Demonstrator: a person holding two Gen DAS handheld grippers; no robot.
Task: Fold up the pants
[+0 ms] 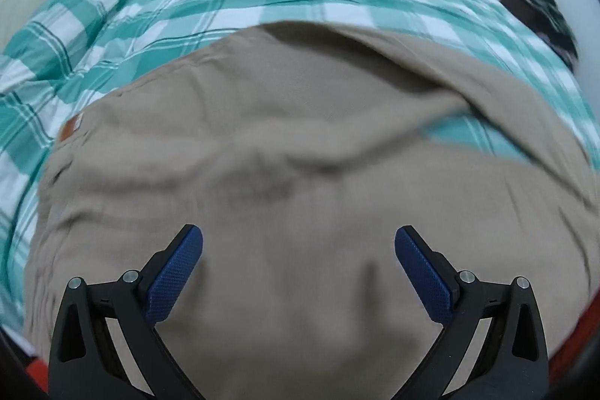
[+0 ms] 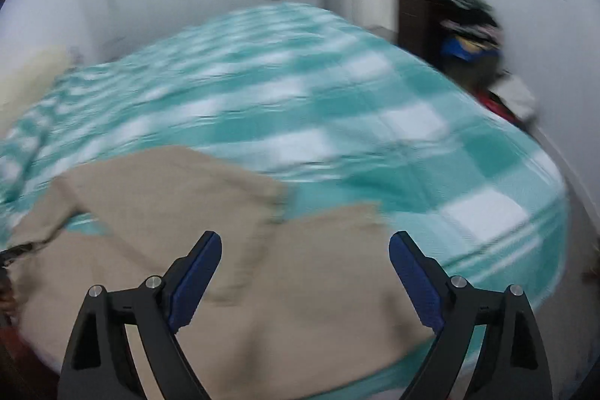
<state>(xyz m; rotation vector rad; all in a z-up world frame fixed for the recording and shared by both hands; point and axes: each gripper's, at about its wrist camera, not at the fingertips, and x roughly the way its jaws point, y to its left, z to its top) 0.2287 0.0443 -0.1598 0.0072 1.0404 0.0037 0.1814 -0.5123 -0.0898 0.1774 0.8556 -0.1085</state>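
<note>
Nearest in the left wrist view, the left gripper [image 1: 299, 242] hangs with its jaws spread wide and nothing between them, just above the tan pants [image 1: 281, 145], which lie spread over the green-and-white checked bed cover [image 1: 300, 2]. In the right wrist view the right gripper [image 2: 304, 250] is likewise wide apart and empty, above the trouser legs, whose two ends lie side by side with a gap of bed cover between them. A small brown patch [image 1: 71, 127] marks what looks like the waistband at the left. The fold seems to be between steps: the cloth is let go and lies rumpled, with one layer lapped over another. Next, each gripper would need to pinch an edge and carry it across. Farther off stand white walls and a dark cabinet [image 2: 416, 21] heaped with clothes.
</note>
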